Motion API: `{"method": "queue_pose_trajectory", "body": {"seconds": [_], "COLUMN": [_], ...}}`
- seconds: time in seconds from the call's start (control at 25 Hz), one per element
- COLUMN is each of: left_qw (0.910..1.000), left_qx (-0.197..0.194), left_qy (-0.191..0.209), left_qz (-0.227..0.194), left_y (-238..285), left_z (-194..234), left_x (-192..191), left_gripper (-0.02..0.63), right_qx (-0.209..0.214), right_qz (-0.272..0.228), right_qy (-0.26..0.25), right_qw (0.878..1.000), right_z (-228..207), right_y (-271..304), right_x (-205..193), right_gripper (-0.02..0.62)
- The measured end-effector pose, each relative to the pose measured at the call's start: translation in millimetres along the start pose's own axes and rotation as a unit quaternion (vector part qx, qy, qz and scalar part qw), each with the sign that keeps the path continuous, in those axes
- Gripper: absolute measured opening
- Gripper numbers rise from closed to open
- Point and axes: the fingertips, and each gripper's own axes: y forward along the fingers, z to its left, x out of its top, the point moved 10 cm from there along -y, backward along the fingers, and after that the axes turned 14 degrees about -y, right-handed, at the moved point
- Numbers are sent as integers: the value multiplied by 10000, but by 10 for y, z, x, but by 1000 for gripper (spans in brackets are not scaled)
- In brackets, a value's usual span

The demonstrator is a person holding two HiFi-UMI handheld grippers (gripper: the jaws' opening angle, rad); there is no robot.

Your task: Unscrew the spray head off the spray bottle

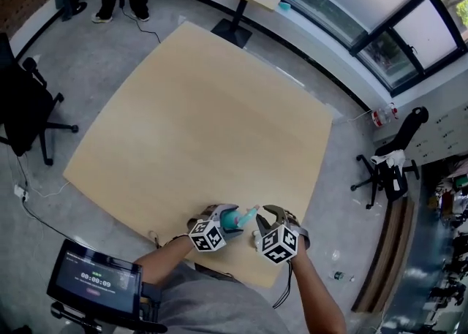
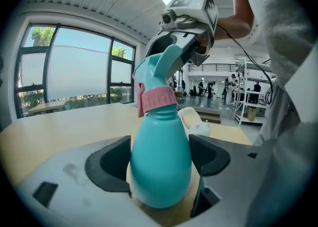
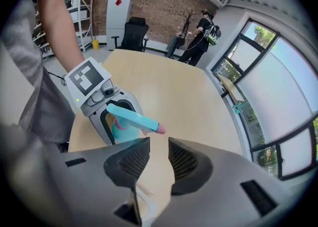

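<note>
The spray bottle is clamped by its body in the left gripper over the table's 6 o'clock edge, so the spray head is left exposed. The right gripper, narrowly parted and empty, is held at the bottle's 3 o'clock, probably so that a turning grip can be taken.

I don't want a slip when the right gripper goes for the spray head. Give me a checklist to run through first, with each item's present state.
1. Spray bottle clamped by left gripper: ok, pads against both sides.
2. Spray head on the bottle, pink collar in place: ok.
3. Right gripper free: ok, jaws slightly apart, nothing between.
4. Right gripper on the collar: not ok, it stands clear of the head.
5. Collar already loosened: cannot tell.
</note>
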Motion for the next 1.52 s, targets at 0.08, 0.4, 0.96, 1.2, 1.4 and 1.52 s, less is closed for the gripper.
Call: {"method": "queue_pose_trajectory", "body": {"seconds": [0.08, 0.4, 0.96, 1.2, 1.4, 1.52], "left_qw": [9999, 9992, 9974, 9989, 9866, 9749], "left_qx": [-112, -323, -387, 258, 798, 732], "left_qy": [18, 213, 235, -307, -413, -237], "left_qz": [-23, 76, 564, -228, -1363, -2089], "left_y": [24, -329, -474, -1084, -1990, -2269], "left_z": [16, -7, 261, 323, 56, -95], "left_x": [6, -24, -372, -148, 567, 1012], "left_gripper": [350, 397, 445, 443, 442, 437], "right_qx": [40, 108, -101, -471, -1146, -1546], "right_qz": [-72, -68, -143, -223, -775, -1223], "right_qy": [178, 323, 895, 1360, 2060, 2455], "right_qw": [9998, 9994, 9958, 9893, 9687, 9491], "right_z": [-2, 155, 224, 328, 372, 361], "right_y": [51, 112, 479, 246, -495, -899], "right_x": [-26, 206, 126, 73, 179, 194], "right_gripper": [100, 100, 100, 100, 100, 95]}}
